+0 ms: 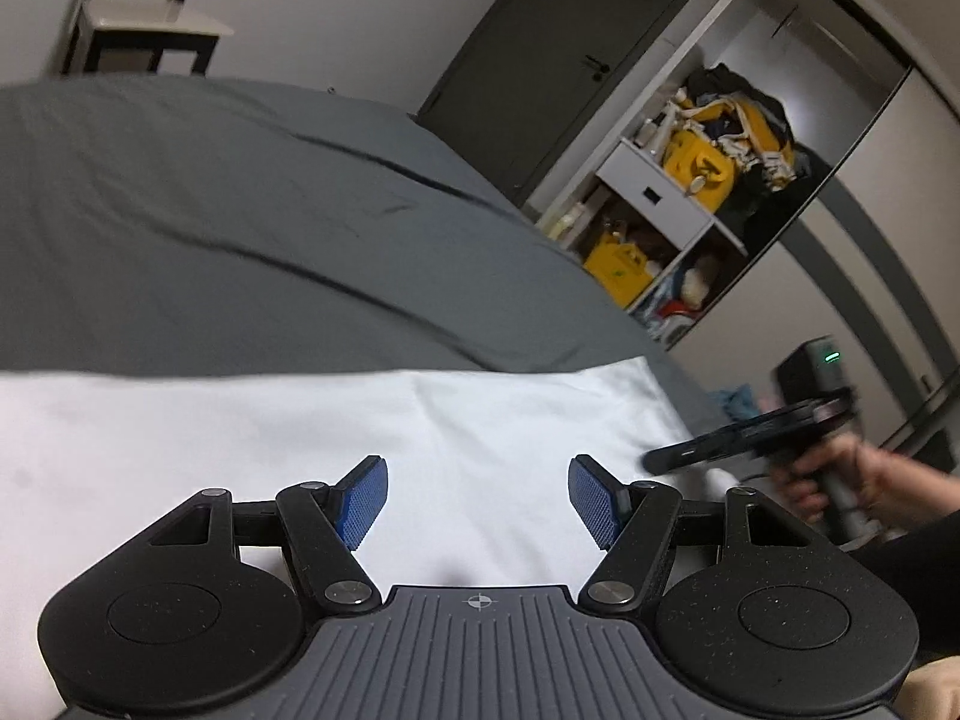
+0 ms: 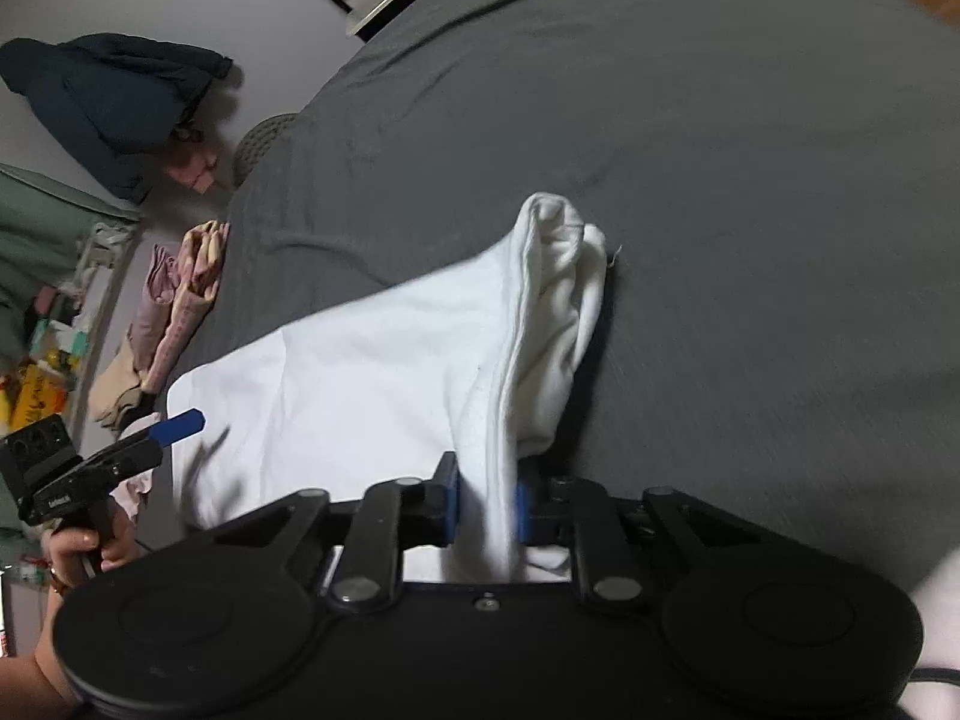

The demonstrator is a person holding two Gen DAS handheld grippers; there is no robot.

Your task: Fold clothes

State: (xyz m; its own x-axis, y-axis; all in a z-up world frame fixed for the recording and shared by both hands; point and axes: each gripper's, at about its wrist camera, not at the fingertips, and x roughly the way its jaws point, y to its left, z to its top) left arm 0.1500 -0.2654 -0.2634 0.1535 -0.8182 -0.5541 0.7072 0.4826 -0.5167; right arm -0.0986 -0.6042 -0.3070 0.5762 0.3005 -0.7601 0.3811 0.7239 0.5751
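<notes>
The left wrist camera sits close behind its own tongs, looking low across the white garment (image 1: 300,438) and grey bed (image 1: 210,210) toward a shelf. The right wrist camera looks down over its tongs; both views share garment and bed

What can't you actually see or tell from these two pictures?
- White garment: its kind is unclear; the right wrist view's gripper body hides its near end.
- Right gripper: blurred in the left wrist view.
- Wardrobe shelves: items too small to name.
- Left gripper: open, touching cloth or not, unclear.
</notes>
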